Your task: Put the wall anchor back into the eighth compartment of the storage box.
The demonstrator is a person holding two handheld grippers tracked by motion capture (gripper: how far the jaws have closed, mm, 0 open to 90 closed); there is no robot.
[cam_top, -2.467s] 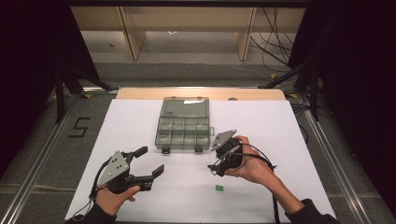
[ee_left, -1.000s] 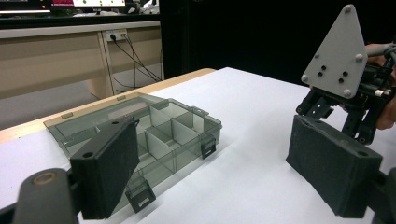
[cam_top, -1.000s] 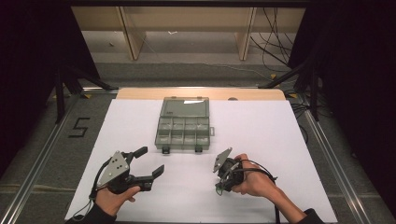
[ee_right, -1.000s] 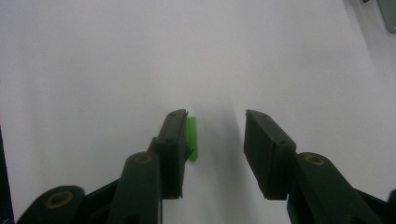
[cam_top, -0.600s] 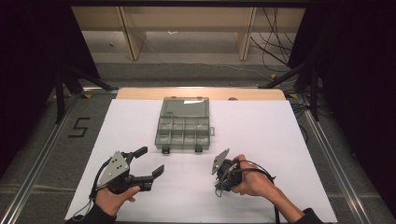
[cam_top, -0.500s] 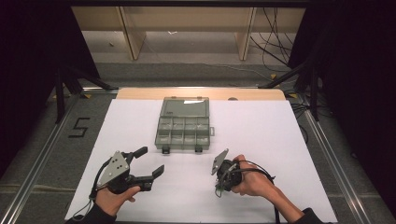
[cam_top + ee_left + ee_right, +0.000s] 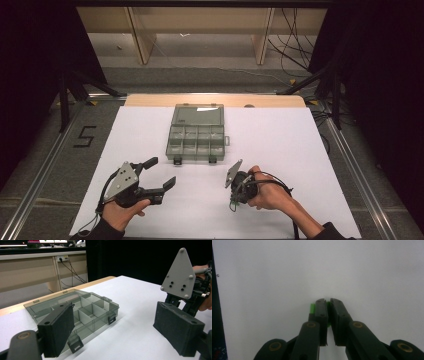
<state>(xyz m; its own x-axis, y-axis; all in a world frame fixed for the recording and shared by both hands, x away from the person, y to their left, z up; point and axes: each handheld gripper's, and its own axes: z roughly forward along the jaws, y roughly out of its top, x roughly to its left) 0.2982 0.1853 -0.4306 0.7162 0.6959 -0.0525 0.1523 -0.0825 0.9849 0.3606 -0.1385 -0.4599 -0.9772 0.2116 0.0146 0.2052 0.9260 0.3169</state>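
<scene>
Right gripper view is showing my right gripper [image 7: 327,302] pointing down at the white table sheet [image 7: 362,272], its 2 jaws having just been closing, now clenching a small bright-green plastic piece [image 7: 312,308]. My left gripper [image 7: 162,172] is hanging released.

A white sheet covers the table [image 7: 310,150], its wooden far edge [image 7: 215,100] left bare. Beyond stands a pale wooden bench [image 7: 200,20] on two legs over grey floor [image 7: 200,75]. Black curtains [image 7: 30,75] darken both sides. Cables [image 7: 295,45] trail far right; a "5" [image 7: 85,136] marks the left floor.
</scene>
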